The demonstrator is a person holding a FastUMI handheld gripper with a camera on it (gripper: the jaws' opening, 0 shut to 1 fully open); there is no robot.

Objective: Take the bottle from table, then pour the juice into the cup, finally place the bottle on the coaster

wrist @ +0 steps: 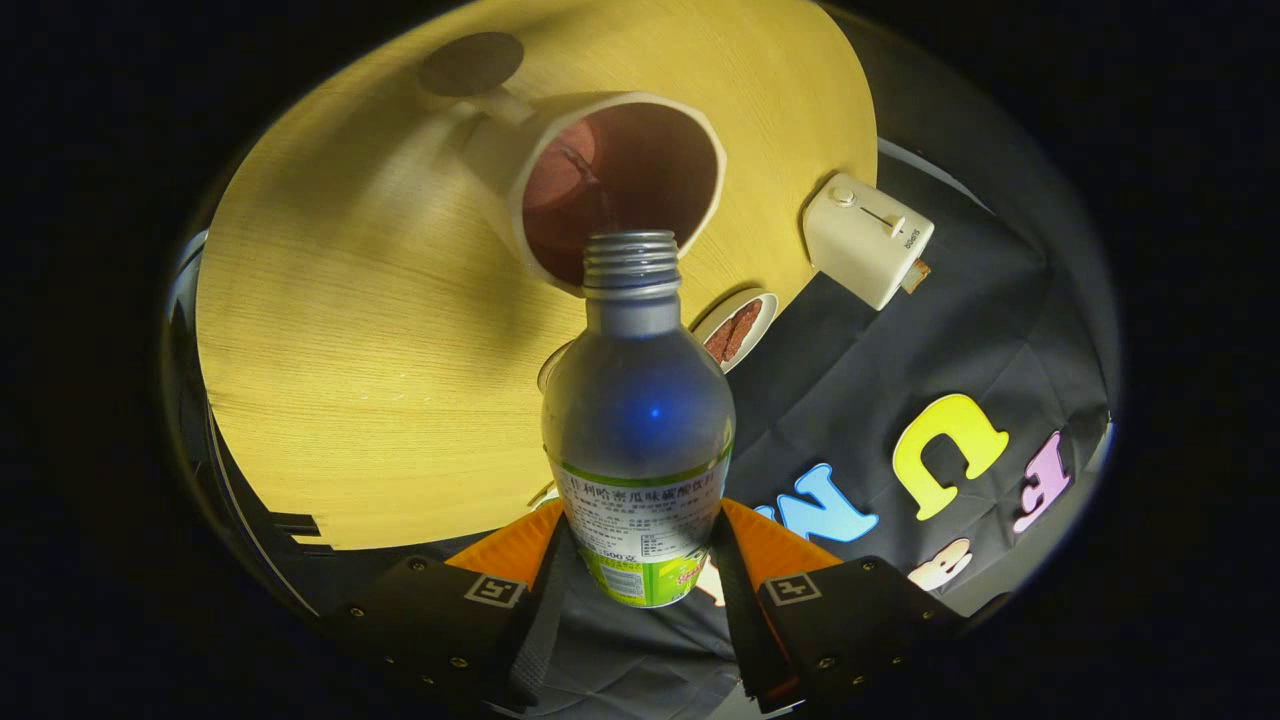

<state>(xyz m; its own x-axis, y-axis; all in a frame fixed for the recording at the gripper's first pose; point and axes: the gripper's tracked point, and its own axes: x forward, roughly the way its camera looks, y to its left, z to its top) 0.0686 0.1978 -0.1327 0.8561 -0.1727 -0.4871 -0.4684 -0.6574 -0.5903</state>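
1. The gripper [640,560] has its fingers [500,570] clamped on the bottle [638,420], one on each side of the labelled lower body, and the whole view is tilted.
2. The bottle's open threaded neck points ahead of the fingers, right at the mouth of the cup [620,185]; the neck overlaps the cup's near rim in this view, and whether they touch I cannot tell.
3. The cup is pale outside, and inside it there is reddish-brown juice on the left of the interior, with a thin dark line between the neck and the inside of the cup.
4. The bottle's upper body looks clear and see-through; how much liquid it holds I cannot tell.
5. The round wooden surface [340,330] has wide bare room on the side away from the booth wall.
6. Its edge curves close past the cup on the wall side, and a small dish [740,325] with something brown in it sits right at that edge, just beside the bottle's shoulder.
7. A white boxy device [868,238] sits at the edge too, beyond the dish.
8. A dark round coaster [470,62] lies beyond the cup, well apart from the fingers.
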